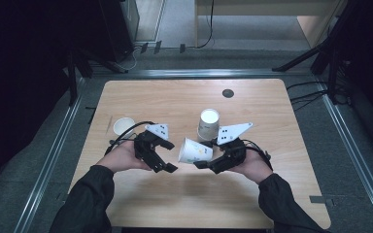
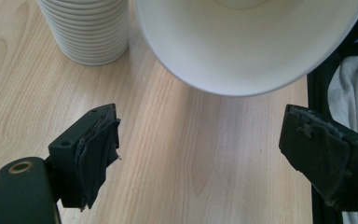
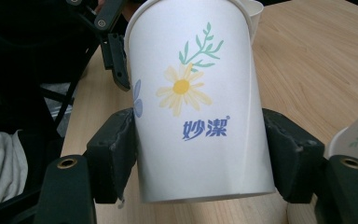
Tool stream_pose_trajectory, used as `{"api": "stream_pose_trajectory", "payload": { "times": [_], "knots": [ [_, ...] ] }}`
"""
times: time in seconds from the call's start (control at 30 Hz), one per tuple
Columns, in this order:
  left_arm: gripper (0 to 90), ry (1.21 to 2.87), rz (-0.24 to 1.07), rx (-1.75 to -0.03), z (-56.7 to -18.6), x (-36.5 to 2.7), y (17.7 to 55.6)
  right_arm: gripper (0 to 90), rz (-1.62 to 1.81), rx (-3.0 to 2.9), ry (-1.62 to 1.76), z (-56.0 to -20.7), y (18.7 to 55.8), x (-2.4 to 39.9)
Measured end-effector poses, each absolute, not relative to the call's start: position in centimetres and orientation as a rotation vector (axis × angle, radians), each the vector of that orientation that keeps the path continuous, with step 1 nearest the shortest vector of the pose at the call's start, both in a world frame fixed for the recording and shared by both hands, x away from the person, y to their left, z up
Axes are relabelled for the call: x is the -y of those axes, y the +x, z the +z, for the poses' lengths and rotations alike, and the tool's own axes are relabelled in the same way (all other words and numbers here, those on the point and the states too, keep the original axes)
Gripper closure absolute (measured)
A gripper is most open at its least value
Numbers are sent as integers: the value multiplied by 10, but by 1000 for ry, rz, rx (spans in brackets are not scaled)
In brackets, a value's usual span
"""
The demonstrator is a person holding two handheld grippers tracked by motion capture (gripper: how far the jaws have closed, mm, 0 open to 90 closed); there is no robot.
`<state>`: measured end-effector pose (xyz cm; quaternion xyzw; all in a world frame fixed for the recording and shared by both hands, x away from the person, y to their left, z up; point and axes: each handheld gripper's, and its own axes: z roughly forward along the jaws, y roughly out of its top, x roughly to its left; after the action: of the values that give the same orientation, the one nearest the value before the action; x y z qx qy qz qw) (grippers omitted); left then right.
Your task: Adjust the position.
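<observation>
The right tool [image 1: 203, 165] is pinched on a paper cup [image 1: 195, 151]; in the right gripper view both pads press the cup wall [image 3: 193, 107] just above its base. The cup is held on its side above the tabletop [image 1: 184, 97], with its mouth turned toward the left tool [image 1: 167, 156]. In the left gripper view the open rim [image 2: 247, 42] is seen just ahead of the jaws.

The left tool is spread and nothing is gripped; bare tabletop is seen between its pads [image 2: 98, 154]. It is held just beside the cup mouth, apart from it.

A stack [image 1: 208, 124] of nested cups stands upside down behind the held cup; its ribbed rims are seen in the left gripper view [image 2: 86, 28]. A single cup [image 1: 123, 127] stands upright near the left edge, beyond the left hand [image 1: 121, 158].

The step in hand is judged to be the handling of one cup separated from the stack, with a handover to the left tool or an upright placement to follow; which of the two cannot be told.

For a handover, the left tool must be advanced until the rim lies between its pads, then closed lightly, since the thin wall can be crushed. The right grip should be released only after the left grip is secure. For placement, the cup must be turned mouth up and lowered onto free tabletop.
</observation>
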<state>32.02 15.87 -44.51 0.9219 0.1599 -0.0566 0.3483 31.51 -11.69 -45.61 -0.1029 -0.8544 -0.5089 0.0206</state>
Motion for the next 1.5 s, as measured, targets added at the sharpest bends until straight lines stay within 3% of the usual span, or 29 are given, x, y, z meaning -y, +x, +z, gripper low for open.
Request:
{"api": "stream_pose_trajectory", "payload": {
  "times": [0.3,1.5],
  "knots": [
    [127,2289,-139,-485,-444,-164,314,321,-1621,2618,-345,-452,316,125],
    [143,2133,-162,-367,-430,-146,316,320,-1640,2545,-292,-452,315,119]
  ]
}}
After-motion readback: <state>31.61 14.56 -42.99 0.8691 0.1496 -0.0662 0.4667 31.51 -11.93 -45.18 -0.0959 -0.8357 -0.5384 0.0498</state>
